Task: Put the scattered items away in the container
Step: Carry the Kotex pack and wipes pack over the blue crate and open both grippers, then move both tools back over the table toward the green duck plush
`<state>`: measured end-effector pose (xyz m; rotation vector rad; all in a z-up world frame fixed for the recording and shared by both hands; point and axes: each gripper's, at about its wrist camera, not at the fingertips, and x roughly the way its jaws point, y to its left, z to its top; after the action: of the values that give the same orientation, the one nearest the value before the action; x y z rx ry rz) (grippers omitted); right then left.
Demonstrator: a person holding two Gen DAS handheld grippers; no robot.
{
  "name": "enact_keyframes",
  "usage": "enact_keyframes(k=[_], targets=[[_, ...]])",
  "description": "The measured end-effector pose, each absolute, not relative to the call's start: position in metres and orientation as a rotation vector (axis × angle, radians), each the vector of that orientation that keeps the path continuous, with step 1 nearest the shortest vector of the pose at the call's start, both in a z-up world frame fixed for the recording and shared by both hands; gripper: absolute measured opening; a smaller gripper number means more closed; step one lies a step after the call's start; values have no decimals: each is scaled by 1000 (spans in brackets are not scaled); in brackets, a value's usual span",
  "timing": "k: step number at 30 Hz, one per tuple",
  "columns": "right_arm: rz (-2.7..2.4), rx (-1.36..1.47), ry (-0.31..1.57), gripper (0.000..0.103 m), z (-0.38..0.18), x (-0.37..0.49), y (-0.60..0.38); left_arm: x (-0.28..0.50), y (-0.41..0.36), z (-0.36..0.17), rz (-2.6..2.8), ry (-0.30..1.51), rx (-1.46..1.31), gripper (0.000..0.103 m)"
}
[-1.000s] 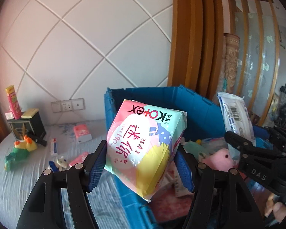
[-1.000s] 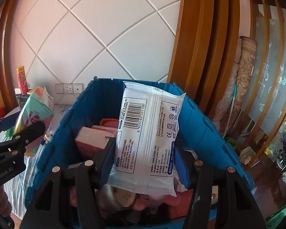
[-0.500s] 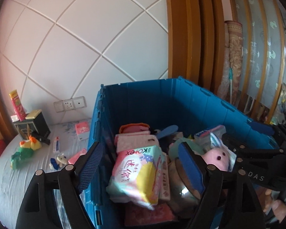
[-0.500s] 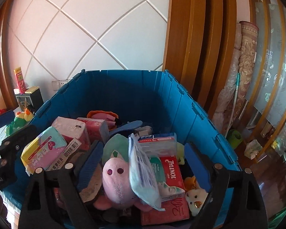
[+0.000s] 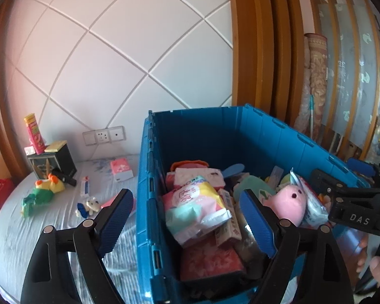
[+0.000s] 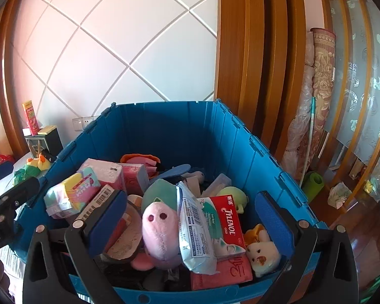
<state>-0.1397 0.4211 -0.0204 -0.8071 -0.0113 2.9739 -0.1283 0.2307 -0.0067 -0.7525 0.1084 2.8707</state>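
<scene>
The blue crate [image 5: 215,136] [image 6: 179,126] stands beside the bed, full of items. The pink Kotex pack [image 5: 195,210] [image 6: 73,192] lies in its left part. The white wipes pack [image 6: 193,230] [image 5: 314,205] stands on edge between a pink plush [image 6: 159,230] [image 5: 288,205] and a Tylenol box [image 6: 224,225]. My left gripper [image 5: 187,225] is open and empty above the crate's left wall. My right gripper [image 6: 190,225] is open and empty above the crate's near edge. On the bed lie a green-yellow plush [image 5: 41,192], a tube [image 5: 84,186], a small bunny toy [image 5: 88,205] and a pink tissue pack [image 5: 121,168].
A black box [image 5: 52,162] with a pink-yellow tube [image 5: 34,134] on it stands at the bed's head by the padded wall. Wooden door frames and rolled mats [image 6: 316,101] stand to the right of the crate. A green roll [image 6: 312,181] lies on the floor.
Both grippers opened. The Kotex pack dropped from my left gripper into the crate, and the wipes pack dropped from my right gripper into it. Both grippers have since drawn back a little.
</scene>
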Motion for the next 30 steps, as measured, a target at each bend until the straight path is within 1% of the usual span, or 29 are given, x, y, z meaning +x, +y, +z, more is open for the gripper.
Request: enact_keyframes(k=[8,14,20,25,30], targets=[[3071,-720,12,103,-7,-119,388,-108,185,-13,2944,55,-803,88],[3136,-729,-50,103,-2,-119,333,-98,124,-17,3008,-27,-837,88],[3179,-723,-105,103,4,-118,260,-94,50,-19,3046,-69,-839,88],[3206,-720,-90,103,6,-121,188,-96,-24,-24,3067,-48,-875,88],[3212,-755,-65,103,-6,-133,118,-104,-104,-40,3087,-1,-955,88]])
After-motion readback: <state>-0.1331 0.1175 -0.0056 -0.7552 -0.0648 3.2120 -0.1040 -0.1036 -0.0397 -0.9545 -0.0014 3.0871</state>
